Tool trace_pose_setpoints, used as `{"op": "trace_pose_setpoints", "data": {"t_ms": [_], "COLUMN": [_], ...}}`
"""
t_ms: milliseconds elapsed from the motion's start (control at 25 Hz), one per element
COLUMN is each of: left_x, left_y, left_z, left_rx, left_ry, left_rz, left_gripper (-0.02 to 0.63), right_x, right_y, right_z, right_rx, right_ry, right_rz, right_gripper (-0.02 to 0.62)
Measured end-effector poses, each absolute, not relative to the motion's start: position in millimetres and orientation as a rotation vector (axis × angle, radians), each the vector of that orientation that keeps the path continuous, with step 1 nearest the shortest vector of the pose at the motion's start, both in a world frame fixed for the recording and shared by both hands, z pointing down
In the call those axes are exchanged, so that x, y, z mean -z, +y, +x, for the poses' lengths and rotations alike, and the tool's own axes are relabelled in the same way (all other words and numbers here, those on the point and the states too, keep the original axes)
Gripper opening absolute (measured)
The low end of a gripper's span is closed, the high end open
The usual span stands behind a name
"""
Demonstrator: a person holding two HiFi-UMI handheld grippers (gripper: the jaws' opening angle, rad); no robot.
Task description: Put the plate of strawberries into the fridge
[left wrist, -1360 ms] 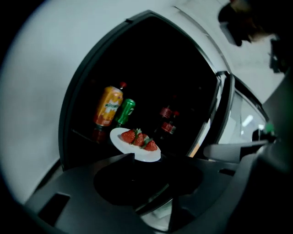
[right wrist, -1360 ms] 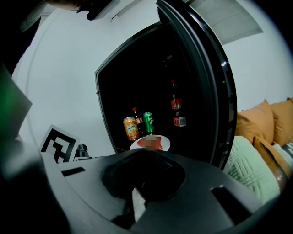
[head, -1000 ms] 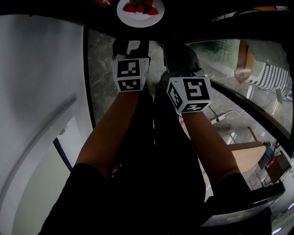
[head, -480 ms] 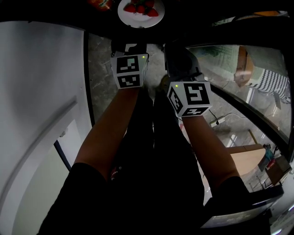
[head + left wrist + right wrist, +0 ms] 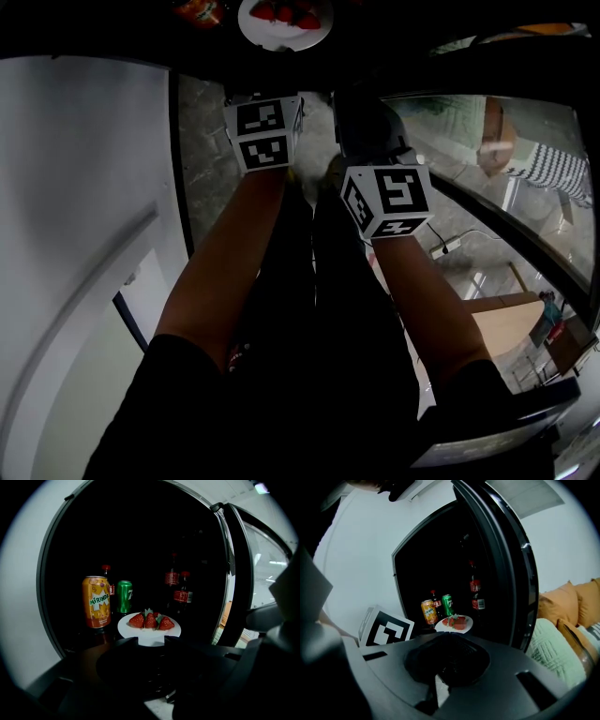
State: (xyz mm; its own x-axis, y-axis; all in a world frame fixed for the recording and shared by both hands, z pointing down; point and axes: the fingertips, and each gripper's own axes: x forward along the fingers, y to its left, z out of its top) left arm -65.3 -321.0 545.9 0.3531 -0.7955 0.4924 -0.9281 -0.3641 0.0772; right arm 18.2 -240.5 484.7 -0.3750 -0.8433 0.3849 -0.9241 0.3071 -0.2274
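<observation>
At the left of the dark fridge (image 5: 140, 536) stood an orange can (image 5: 96, 602), with a green can (image 5: 124, 596) just to its right. At lower centre the white plate (image 5: 127, 629) of strawberries (image 5: 151, 620) sat inside the fridge. The left gripper (image 5: 152, 642) hovered before it, jaws apart, the plate's near rim showing through the gap. Red-labelled bottles (image 5: 180, 595) stood behind at the right. Further right, the right gripper (image 5: 447, 638) had its jaws together, holding nothing.
</observation>
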Motion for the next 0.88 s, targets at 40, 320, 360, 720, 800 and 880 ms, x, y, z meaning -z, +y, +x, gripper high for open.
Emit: {"op": "trace_pose_setpoints", "data": {"t_ms": [40,320,360,720,800,880], "left_x": [-545.9,-542.6,-541.2,-524.5,-519.3,-511.3], "left_y": [-321.8,-321.6,-321.2,-313.5,-309.9,-305.0], "left_z": [-64.5,-66.5,-67.8,-85.2,-89.8,-93.4], "left_rx": [-0.54,-0.545,-0.548,-0.548,-0.546,-0.547], "left_ry": [-1.521,-1.518,-1.519,-1.535,-1.538,-1.537], "left_rz": [2.274,2.273,2.277,2.324,2.331,2.349], "left_gripper": [0.16,0.16,0.16,0.16,0.16,0.16], "right_x": [-485.0,-484.9,-485.0,-483.9,-485.4,-485.0], "right_y": [-240.6,-240.0,-240.3,-246.9,-247.4,-246.2], "right_z": [18.4,16.4,16.6,15.4,13.2,11.8], "right_rx": [-0.62,-0.61,-0.608,-0.565,-0.56,-0.561], "right_ry": [-2.374,-2.372,-2.37,-2.349,-2.341,-2.336], "right_rz": [1.634,1.634,1.635,1.67,1.676,1.68], "right_gripper": [0.003,0.005,0.003,0.003,0.003,0.003]}}
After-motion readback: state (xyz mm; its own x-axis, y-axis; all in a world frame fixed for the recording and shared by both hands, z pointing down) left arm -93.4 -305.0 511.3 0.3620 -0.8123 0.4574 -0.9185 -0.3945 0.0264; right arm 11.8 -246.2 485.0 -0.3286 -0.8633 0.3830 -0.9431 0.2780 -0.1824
